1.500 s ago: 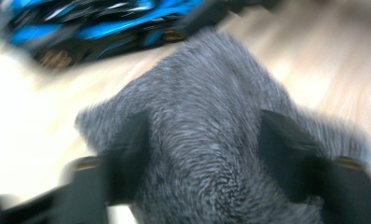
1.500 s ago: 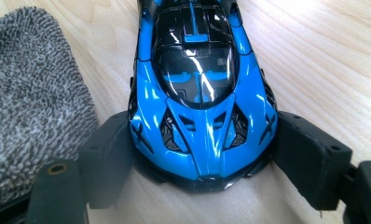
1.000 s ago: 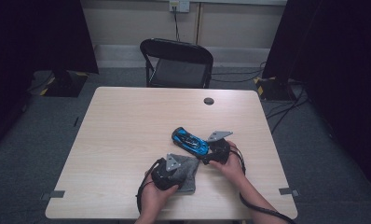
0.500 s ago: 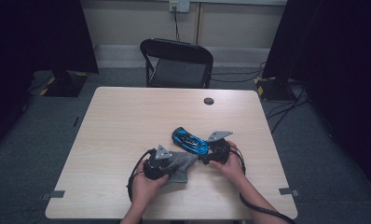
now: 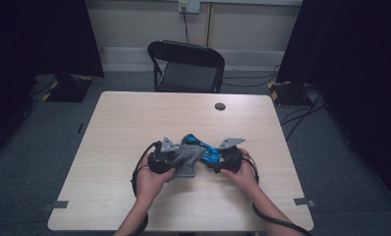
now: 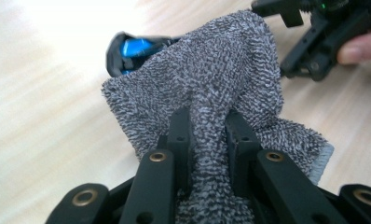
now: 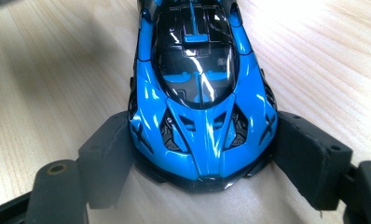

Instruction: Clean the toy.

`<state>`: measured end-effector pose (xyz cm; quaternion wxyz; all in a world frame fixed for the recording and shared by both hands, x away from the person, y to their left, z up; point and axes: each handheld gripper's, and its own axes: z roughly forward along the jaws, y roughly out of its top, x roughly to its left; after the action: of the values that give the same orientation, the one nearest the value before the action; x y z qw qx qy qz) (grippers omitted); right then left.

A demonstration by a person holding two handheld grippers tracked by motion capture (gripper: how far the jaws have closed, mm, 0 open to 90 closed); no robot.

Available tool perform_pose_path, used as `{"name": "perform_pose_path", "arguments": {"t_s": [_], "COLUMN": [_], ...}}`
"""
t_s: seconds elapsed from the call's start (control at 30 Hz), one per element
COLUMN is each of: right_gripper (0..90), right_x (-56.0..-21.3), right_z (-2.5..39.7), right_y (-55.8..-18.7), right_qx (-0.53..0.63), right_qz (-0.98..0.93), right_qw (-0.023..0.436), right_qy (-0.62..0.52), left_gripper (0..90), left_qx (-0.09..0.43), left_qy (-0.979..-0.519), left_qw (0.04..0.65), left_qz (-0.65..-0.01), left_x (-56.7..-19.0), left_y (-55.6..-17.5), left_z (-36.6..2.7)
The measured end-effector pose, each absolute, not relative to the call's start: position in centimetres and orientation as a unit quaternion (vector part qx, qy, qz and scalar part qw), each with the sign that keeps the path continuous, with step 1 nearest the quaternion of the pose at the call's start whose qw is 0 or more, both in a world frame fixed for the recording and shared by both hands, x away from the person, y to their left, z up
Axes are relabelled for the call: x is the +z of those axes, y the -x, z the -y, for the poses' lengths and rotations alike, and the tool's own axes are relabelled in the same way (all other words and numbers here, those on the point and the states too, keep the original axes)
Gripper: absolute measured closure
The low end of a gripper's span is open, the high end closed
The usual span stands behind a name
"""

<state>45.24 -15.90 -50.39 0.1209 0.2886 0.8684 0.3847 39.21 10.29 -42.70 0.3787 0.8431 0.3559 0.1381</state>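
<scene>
Car (image 7: 200, 100) and cloth (image 6: 211, 107) are meeting near the middle of the table (image 5: 125, 128), a little toward its near edge. In the right gripper view, the right gripper (image 7: 204, 161) is clamping the car at one end, its two black jaws pressing against the blue sides, one on each flank, with the pointed end of the body sitting between them. The car is lying on its wheels on the wood, its dark glossy roof running away from the jaws. In the left gripper view, the left gripper (image 6: 207, 135) is pinching the cloth, jaws closed on a fold of the grey towelling that is bunching up between them and spreading out above and to both sides. The free part of the cloth is draping over the near part of the car, so just a blue and black corner is peeking out at its far left edge. Beyond the cloth, the other gripper and a fingertip of the right hand are showing at the upper right of that view.

From the high view, the left hand (image 5: 152, 179) and the right hand (image 5: 242, 172) are facing each other, the left gripper (image 5: 176, 156) and right gripper (image 5: 214, 161) pointing inward, with cloth (image 5: 186, 160) and car (image 5: 203, 150) between them, touching. Cables are trailing back from both grippers toward the near edge. A chair (image 5: 186, 66) is standing beyond the far edge, and a small dark disc (image 5: 220, 106) is lying on the table near that edge, well apart from the work.
</scene>
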Motion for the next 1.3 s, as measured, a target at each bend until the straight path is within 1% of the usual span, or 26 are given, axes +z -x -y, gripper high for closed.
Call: {"name": "perform_pose_path", "arguments": {"t_s": [0.23, 0.3, 0.47, 0.57, 0.77, 0.83, 0.87, 0.9, 1.03, 1.1, 1.17, 1.2, 1.27, 1.3], "right_gripper": [23.3, 23.3, 23.3, 23.3, 23.3, 23.4, 23.4, 23.4, 23.4, 23.4, 23.4, 23.4, 23.4, 23.4], "right_x": [-50.4, -50.4, -50.4, -50.4, -50.4, -50.4, -50.4, -50.4, -50.4, -50.4, -50.4, -50.4, -50.4, -50.4], "right_z": [15.9, 15.9, 15.9, 15.9, 15.9, 15.9, 15.9, 15.9, 15.9, 15.9, 15.9, 15.9, 15.9, 15.9], "right_y": [-45.2, -45.2, -45.2, -45.2, -45.2, -45.2, -45.2, -45.2, -45.2, -45.2, -45.2, -45.2, -45.2, -45.2], "right_qx": [0.385, 0.385, 0.385, 0.384, 0.384, 0.385, 0.385, 0.384, 0.384, 0.384, 0.385, 0.385, 0.385, 0.385], "right_qz": [-0.869, -0.869, -0.869, -0.869, -0.869, -0.868, -0.868, -0.868, -0.869, -0.869, -0.868, -0.868, -0.868, -0.868], "right_qw": [0.121, 0.121, 0.121, 0.120, 0.120, 0.120, 0.120, 0.121, 0.121, 0.120, 0.121, 0.121, 0.120, 0.121], "right_qy": [-0.288, -0.288, -0.288, -0.289, -0.289, -0.289, -0.289, -0.289, -0.288, -0.289, -0.289, -0.289, -0.289, -0.289], "left_gripper": [75.4, 75.5, 75.4, 75.4, 75.1, 74.9, 74.9, 74.6, 74.4, 74.1, 72.0, 69.0, 67.3, 59.0], "left_qx": [0.146, 0.151, 0.151, 0.149, 0.150, 0.153, 0.153, 0.147, 0.147, 0.144, 0.146, 0.146, 0.147, 0.157], "left_qy": [-0.850, -0.861, -0.875, -0.890, -0.897, -0.909, -0.909, -0.916, -0.916, -0.910, -0.908, -0.908, -0.906, -0.899], "left_qw": [0.370, 0.352, 0.332, 0.315, 0.310, 0.286, 0.286, 0.274, 0.270, 0.282, 0.284, 0.284, 0.289, 0.299], "left_qz": [-0.345, -0.334, -0.318, -0.295, -0.276, -0.262, -0.262, -0.252, -0.256, -0.267, -0.271, -0.271, -0.272, -0.278], "left_x": [-42.1, -42.3, -42.7, -43.3, -43.8, -44.0, -44.0, -44.4, -45.1, -45.3, -45.2, -45.2, -45.1, -44.9], "left_y": [-41.2, -41.8, -42.5, -42.7, -43.1, -43.3, -43.3, -43.5, -43.5, -43.5, -43.5, -43.5, -43.5, -43.7], "left_z": [-8.8, -7.7, -6.3, -4.9, -3.4, -2.5, -2.5, -2.1, -2.1, -2.4, -2.5, -2.5, -2.5, -2.5]}}
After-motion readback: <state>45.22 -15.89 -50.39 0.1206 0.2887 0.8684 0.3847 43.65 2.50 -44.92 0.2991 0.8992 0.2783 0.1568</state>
